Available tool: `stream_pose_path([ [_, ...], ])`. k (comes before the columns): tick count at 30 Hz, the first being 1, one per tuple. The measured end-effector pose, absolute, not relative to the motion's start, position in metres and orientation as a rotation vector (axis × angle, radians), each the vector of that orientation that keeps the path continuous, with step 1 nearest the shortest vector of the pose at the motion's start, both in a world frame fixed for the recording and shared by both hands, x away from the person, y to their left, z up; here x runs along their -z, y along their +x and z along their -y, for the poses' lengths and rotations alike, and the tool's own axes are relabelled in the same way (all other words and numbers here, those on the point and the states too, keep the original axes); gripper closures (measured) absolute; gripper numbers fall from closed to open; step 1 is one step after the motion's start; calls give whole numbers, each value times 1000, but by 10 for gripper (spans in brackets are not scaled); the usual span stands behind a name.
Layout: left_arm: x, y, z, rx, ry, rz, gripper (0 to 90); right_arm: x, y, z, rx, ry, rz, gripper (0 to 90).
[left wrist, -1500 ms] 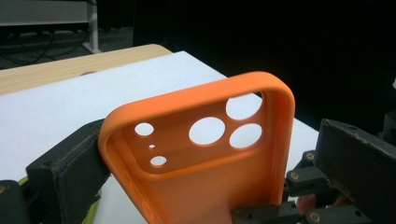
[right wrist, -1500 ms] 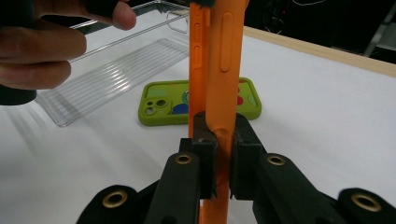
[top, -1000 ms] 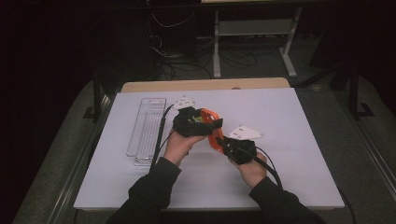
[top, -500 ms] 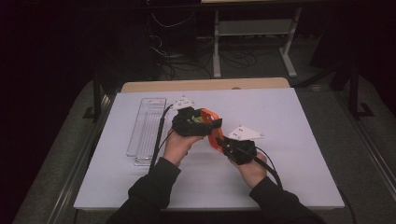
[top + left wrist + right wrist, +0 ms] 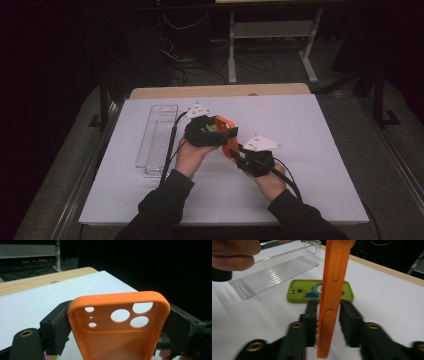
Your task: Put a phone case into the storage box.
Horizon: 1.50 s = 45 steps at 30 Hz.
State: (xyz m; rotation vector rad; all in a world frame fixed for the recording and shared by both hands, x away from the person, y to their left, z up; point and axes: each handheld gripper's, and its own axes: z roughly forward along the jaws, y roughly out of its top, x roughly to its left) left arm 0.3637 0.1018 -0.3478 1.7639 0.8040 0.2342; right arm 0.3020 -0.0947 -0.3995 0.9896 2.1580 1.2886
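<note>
Orange phone case point(image 5: 117, 322), held edge-up above the green phone case point(image 5: 320, 291), clamped across its width by the left gripper point(image 5: 210, 131), the right gripper point(image 5: 328, 315) apparently unclosed; uneven pull could drop it.

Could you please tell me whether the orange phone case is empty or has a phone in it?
Empty. In the left gripper view the orange phone case shows its bare inner back, and the white table shows through its camera holes.

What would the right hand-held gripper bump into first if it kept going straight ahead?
Probably the green phone case lying on the table just ahead, past the orange case between its jaws. Depth is hard to judge.
</note>
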Motion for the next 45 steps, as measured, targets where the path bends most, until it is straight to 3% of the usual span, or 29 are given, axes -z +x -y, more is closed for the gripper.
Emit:
stream_pose_path([
  [12, 332, 373, -121, -351, 1736, -841, 160, 400, 304, 118, -1266, 1017, -2241, 263],
  [22, 311, 389, -154, -499, 1690, -915, 160, 407, 301, 146, -1283, 1026, -2255, 67],
  [27, 304, 398, -179, -594, 1664, -967, 159, 413, 298, 159, -1236, 1042, -2274, 21],
  [45, 294, 445, -242, -812, 1615, -1181, 157, 421, 288, 189, -1198, 1084, -2208, 64],
])
